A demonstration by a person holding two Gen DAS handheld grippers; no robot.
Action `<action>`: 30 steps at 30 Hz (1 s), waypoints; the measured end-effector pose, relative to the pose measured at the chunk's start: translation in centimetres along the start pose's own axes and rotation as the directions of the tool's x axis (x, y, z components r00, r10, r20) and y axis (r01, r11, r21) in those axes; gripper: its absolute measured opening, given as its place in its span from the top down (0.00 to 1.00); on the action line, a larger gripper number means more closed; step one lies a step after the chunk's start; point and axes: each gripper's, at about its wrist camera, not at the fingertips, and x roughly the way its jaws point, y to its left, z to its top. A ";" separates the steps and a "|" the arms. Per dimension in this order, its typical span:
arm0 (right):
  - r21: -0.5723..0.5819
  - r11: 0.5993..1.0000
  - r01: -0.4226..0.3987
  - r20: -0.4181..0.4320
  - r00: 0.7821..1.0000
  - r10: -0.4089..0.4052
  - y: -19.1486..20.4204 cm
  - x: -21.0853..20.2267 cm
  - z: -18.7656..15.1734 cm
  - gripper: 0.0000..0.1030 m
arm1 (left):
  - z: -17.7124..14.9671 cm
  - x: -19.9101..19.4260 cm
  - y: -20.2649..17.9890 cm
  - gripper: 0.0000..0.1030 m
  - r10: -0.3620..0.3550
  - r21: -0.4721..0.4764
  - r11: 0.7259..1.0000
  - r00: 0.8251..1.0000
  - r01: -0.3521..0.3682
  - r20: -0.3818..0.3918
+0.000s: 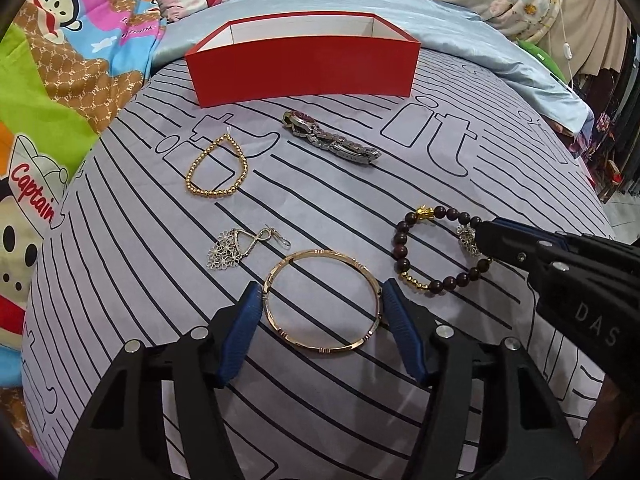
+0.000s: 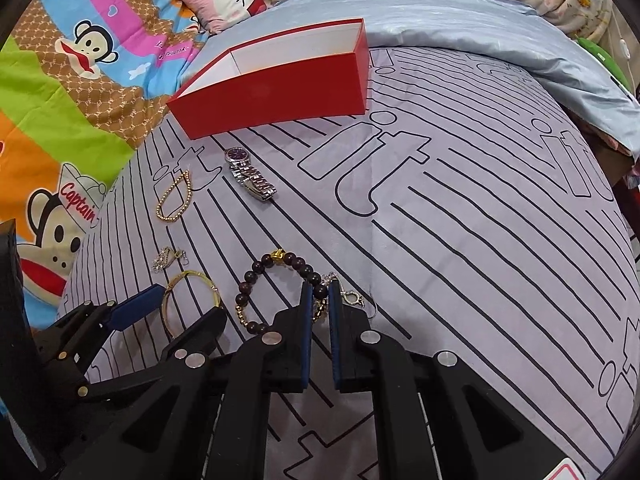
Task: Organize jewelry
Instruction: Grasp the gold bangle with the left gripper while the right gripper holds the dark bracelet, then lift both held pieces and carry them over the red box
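Left wrist view: left gripper (image 1: 322, 304) spread, blue ribbed pads flanking the smooth rose-gold bangle (image 1: 321, 302) lying flat nr the bedsheet's (image 1: 440, 184) front edge; touching or not, can't tell. Right gripper (image 2: 319, 294) pinching the dark round-bead bracelet (image 2: 276, 292) w/ gold charm. Red cardboard box (image 1: 304, 68) sits at the far edge.

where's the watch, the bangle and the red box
watch (image 1: 332, 140), left wrist view, on its metal band
bangle (image 1: 320, 350), left wrist view, on its near rim
red box (image 1: 304, 70), left wrist view, on its front wall
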 end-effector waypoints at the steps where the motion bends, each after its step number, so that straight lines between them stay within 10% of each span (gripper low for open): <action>1: -0.002 1.000 -0.001 0.002 1.000 0.001 0.1 -0.1 0.0 0.93 | 0.0 0.0 0.1 0.43 -0.007 -0.005 1.000 1.000 0.007 -0.002; 18: -0.033 0.998 -0.048 0.113 0.992 0.052 1.2 -3.9 3.7 0.93 | 4.1 -3.6 3.2 0.43 -0.042 -0.090 0.995 0.997 0.048 0.063; 30: -0.070 0.997 -0.046 0.223 0.973 0.060 2.2 -4.5 11.9 0.93 | 13.1 -4.4 6.3 0.43 -0.017 -0.116 0.993 0.985 0.037 0.170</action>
